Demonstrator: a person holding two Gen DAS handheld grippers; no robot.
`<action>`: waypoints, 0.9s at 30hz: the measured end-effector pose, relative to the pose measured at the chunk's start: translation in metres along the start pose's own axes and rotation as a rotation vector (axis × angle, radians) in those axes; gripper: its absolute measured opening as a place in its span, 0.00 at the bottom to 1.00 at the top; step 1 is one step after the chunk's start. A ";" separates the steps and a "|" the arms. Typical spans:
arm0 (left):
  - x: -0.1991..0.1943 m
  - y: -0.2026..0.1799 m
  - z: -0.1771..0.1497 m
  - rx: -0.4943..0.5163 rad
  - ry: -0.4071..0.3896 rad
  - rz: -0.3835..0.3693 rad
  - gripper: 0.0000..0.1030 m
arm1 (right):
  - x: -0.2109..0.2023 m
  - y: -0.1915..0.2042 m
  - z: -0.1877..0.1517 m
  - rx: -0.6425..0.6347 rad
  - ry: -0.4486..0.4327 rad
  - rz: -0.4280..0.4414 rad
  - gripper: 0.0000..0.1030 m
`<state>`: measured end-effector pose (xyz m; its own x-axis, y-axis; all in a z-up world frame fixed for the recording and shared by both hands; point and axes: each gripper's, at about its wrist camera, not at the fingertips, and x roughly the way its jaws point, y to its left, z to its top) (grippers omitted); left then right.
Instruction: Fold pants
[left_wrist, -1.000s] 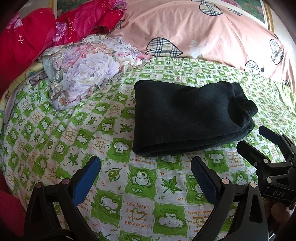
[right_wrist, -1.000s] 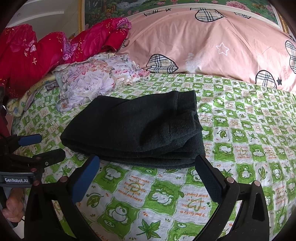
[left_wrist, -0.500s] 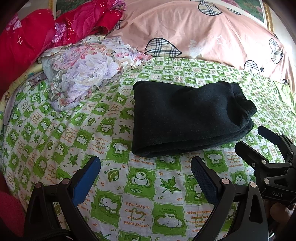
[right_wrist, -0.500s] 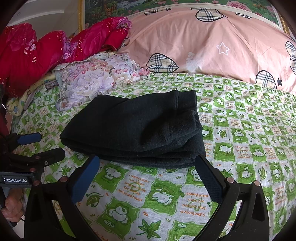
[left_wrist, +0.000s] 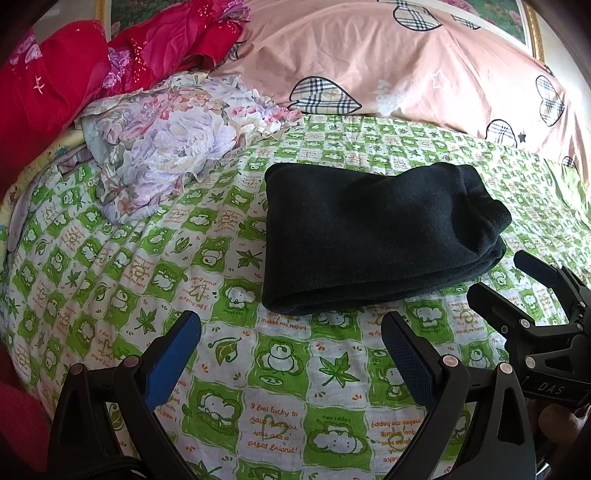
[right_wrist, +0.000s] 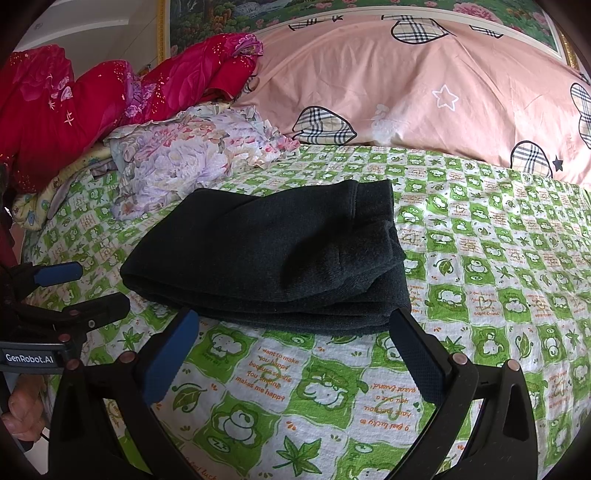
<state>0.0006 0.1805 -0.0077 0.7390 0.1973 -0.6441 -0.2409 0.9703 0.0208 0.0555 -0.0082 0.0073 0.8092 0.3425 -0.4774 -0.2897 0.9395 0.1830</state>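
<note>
Two labels: "GenRobot.AI" left gripper (right_wrist: 77, 288) | "DAS" right gripper (left_wrist: 517, 280)

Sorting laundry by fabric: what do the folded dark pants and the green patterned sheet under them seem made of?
The folded dark pants look like thick fleece or sweatshirt knit: matte, fuzzy, bulky rounded folds. The green patterned sheet looks like thin printed woven cotton, though possibly a blend: flat, fine wrinkles.

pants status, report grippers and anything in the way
Left gripper open, empty. Right gripper open, empty. Black pants folded, lying on the green sheet. Nothing in the way.
</note>
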 end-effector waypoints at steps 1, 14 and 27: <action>0.000 0.000 0.000 0.001 0.000 0.001 0.96 | 0.000 -0.001 0.000 0.001 0.004 0.007 1.00; 0.004 0.015 0.023 -0.066 0.020 -0.052 0.94 | -0.004 -0.015 0.028 0.039 0.041 0.028 1.00; 0.007 0.007 0.042 -0.055 0.043 -0.073 0.92 | 0.001 -0.028 0.050 0.066 0.119 0.042 1.00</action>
<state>0.0309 0.1948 0.0199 0.7287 0.1192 -0.6744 -0.2227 0.9725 -0.0687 0.0899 -0.0348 0.0451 0.7294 0.3842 -0.5660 -0.2849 0.9228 0.2593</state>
